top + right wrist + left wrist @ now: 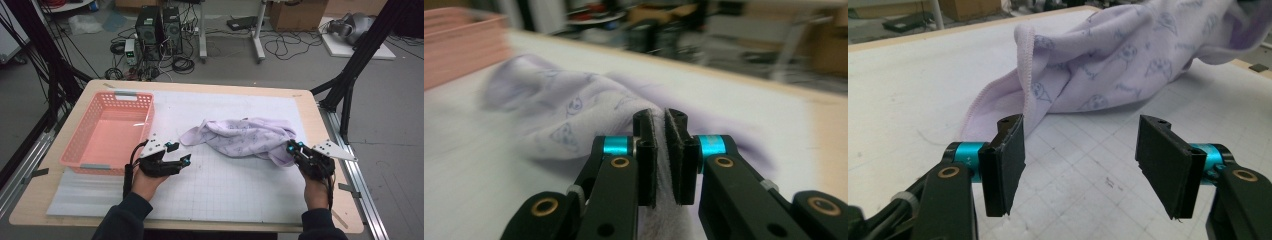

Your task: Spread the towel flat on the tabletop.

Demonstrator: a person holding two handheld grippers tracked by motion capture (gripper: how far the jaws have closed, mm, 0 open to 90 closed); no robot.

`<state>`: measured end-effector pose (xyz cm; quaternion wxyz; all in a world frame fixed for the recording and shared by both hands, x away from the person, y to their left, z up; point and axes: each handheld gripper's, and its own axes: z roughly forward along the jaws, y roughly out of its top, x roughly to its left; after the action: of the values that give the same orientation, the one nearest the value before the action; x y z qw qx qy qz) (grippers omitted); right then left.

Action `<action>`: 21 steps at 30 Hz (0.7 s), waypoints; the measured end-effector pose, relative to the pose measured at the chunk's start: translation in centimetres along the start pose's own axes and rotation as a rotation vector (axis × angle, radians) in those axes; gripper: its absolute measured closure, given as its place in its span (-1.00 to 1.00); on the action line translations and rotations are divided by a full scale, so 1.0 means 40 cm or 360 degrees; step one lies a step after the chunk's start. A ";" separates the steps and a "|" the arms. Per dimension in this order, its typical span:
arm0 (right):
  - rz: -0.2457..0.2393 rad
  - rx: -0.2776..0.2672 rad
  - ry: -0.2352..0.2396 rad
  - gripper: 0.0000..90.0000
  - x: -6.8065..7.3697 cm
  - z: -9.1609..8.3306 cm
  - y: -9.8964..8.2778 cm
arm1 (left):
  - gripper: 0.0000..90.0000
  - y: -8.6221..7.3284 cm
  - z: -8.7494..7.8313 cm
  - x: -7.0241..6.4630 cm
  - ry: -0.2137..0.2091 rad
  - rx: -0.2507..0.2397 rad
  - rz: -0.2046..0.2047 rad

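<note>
Right gripper view blurs where right hand-held gripper [661,155] pinches lilac cloth [574,115]; left hand-held gripper [1080,160] gapes.

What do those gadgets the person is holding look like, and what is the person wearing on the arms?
Each gripper, left and right, is black with two flat black jaw pads on turquoise metal collars, brass-coloured pivot pins, a pale grey three-cornered plate on top and a black cable trailing back. The sleeves are dark, with cuffs at the wrists.

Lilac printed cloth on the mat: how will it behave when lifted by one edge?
Likely floppy: the lilac printed cloth lies crumpled in soft folds. Probably light, thin fabric with a stitched hem. The right tool, shut on one edge, should drag the rest sagging; the basket won't matter.
</note>
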<state>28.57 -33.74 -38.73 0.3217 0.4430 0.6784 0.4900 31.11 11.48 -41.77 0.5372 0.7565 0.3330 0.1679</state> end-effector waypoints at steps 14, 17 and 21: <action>0.0059 0.0109 0.0028 0.39 -0.025 0.024 -0.010 | -0.25 0.042 0.210 0.018 0.0126 0.0377 0.0120; 0.0035 0.0056 0.0085 0.27 -0.013 -0.006 -0.010 | 0.20 0.042 0.230 0.025 0.0112 0.0460 0.0133; -0.0015 0.0143 0.0009 0.10 -0.019 -0.004 -0.010 | 0.94 0.038 0.225 0.028 0.0082 0.0518 0.0168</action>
<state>28.64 -34.54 -39.04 0.3018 0.4525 0.7026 0.4588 37.92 5.65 -43.78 0.3894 0.8453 0.3293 0.1591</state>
